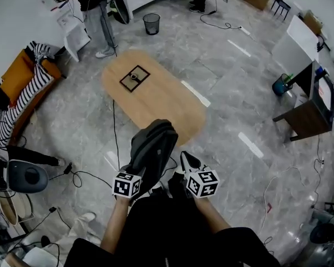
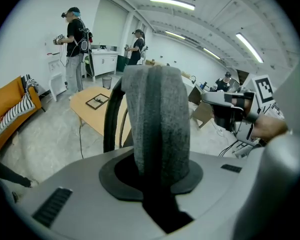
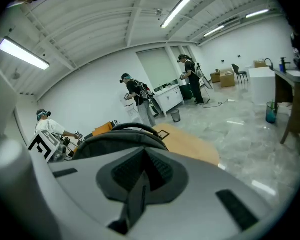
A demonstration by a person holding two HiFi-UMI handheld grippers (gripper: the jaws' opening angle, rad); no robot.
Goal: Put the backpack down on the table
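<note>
Grey fabric backpack (image 1: 153, 149), dark and kind of slumped, is hanging in the air in front of the person, right at the near end of the wooden counter (image 1: 156, 93). In the head view its top overlaps the counter's edge, and I can't tell whether it touches the wood.

The left claw (image 1: 132, 176) is clamped on the bag's wide grey strap (image 2: 157, 119). In the left gripper view the strap runs straight up out of the pinched jaws, with a black carry loop (image 2: 110, 119) next to it. The right claw (image 1: 188, 163) is just beside the bag on its right. Its jaws are together with nothing between them, and the bag's rounded top fills the space past them in the right gripper view.

The counter is an oval. A black square frame (image 1: 134, 77) lies toward its far end, well apart from the bag.

Around it: marble-look floor, and a black cable (image 1: 114, 132) trailing along the counter's left side. There's a mesh bin (image 1: 151, 23) past the far end and an orange couch (image 1: 16, 74) with a striped blanket (image 1: 28, 93) on the left. Another person (image 1: 94, 15) stands near white cabinets at the back.
</note>
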